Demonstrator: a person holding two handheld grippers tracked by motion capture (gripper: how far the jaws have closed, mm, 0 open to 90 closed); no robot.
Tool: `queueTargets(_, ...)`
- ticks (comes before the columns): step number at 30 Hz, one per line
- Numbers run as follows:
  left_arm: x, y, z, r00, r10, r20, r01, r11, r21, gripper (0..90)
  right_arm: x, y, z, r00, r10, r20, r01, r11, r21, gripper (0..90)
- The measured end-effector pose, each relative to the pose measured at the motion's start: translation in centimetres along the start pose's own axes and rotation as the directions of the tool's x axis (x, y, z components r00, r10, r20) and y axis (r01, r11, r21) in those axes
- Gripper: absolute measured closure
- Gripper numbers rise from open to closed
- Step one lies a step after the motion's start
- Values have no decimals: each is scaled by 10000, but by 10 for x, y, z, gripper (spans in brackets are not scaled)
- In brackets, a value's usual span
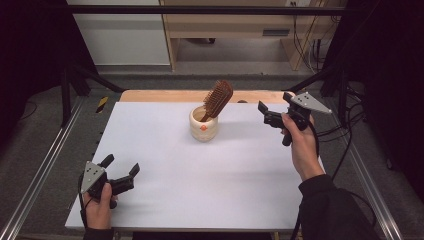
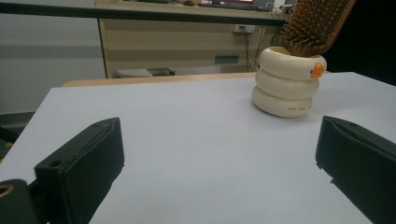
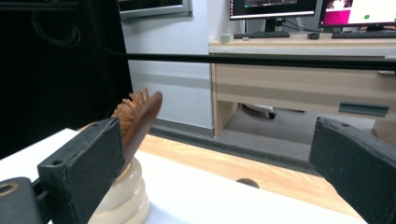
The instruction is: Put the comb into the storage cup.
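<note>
Brush seated in its cup, both grippers free

On the white table, the cream ringed cup stands near the far edge with the wooden hairbrush leaning handle-down in it, so placement looks done. The right gripper hangs just beside it, jaws spread and empty; the left gripper rests well apart near the front edge, jaws likewise spread. Little seems left beyond backing off.

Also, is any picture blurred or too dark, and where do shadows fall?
High view: even light, table bright, room edges dark, faint shadow under the left claw. Left gripper view: cup and hairbrush sharp, near jaws soft. Right gripper view: hairbrush slightly blurred, left background very dark.
</note>
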State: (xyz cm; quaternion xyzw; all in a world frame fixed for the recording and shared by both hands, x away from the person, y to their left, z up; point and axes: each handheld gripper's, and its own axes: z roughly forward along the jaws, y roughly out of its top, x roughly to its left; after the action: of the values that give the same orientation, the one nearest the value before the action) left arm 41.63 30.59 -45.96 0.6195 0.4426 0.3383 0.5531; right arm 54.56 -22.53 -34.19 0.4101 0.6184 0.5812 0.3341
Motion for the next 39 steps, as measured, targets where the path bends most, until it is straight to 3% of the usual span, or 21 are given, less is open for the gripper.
queueTargets(10,3,-1,-4,9999,-119,-107,118,9999,-93,12,-9,-13,-24,9999,-20,151,21,10000,-30,31)
queueTargets(20,4,-1,-7,9998,-157,105,158,9998,-91,12,-14,-22,-44,9999,60,101,-58,9999,-144,28)
queueTargets(30,6,-1,-8,9989,-449,158,454,9986,-271,12,-22,-46,-62,9986,274,458,-285,9993,238,30)
queueTargets(36,5,-1,-7,9990,-394,206,400,9988,-268,13,-29,-63,-77,9965,557,630,-578,9978,323,29)
queueTargets(39,5,-1,-7,9991,-357,227,363,9990,-250,13,-32,-71,-84,9964,480,704,-506,9981,365,36)
